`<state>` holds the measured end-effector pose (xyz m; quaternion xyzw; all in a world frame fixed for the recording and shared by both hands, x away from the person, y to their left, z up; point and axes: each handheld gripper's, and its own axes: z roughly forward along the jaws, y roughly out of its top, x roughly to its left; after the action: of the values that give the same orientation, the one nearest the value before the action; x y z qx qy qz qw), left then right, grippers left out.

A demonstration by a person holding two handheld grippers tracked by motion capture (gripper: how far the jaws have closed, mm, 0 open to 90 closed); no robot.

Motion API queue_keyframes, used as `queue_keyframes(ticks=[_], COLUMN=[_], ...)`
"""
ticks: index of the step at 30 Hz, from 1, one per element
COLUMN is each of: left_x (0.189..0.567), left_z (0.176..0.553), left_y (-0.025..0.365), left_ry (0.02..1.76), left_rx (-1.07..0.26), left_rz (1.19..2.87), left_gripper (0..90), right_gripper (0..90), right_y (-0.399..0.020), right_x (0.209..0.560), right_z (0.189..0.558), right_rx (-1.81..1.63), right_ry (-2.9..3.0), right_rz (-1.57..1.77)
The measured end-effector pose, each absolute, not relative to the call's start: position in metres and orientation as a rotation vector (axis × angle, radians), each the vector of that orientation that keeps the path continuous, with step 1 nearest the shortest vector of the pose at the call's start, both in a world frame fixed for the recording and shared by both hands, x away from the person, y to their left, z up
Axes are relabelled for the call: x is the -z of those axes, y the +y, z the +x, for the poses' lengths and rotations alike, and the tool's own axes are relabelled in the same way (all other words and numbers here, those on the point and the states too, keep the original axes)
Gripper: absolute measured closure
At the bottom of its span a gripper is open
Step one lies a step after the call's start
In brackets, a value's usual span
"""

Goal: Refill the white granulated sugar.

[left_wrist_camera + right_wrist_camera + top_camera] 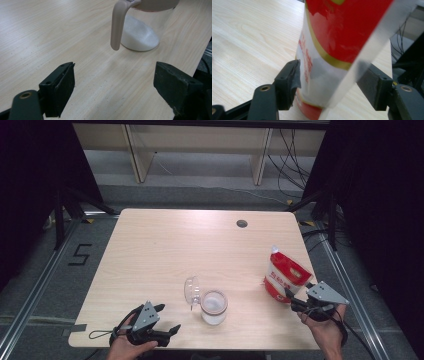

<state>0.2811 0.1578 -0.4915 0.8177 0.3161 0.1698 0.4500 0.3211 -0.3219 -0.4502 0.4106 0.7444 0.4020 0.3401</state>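
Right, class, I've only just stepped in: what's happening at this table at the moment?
A person sits at a wooden table with tongs in each hand. The right tongs have their jaws around the lower part of a red and white bag standing near the table's right edge. The left tongs are open with nothing between the jaws, pointing toward a clear jar with white powder at the bottom and its hinged lid flipped open. Whether the bag is gripped firmly cannot be told.

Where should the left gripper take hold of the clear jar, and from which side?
Grip the jar's handle. It stands clear of the glass wall on the side facing the open left gripper, so come straight ahead from the person's side, one jaw on each side.
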Motion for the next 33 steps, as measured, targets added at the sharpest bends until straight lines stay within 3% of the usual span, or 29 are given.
queue_keyframes(ticks=[33], left_x=[0.485], left_z=[0.29], left_y=[0.154], left_ry=[0.767], left_rx=[-0.394], left_rz=[2.004], left_gripper=[17.1], right_gripper=[31.4], right_y=[-0.321], right_x=[0.453], right_z=[0.273], right_rx=[-1.023], right_ry=[1.955], right_rz=[1.136])
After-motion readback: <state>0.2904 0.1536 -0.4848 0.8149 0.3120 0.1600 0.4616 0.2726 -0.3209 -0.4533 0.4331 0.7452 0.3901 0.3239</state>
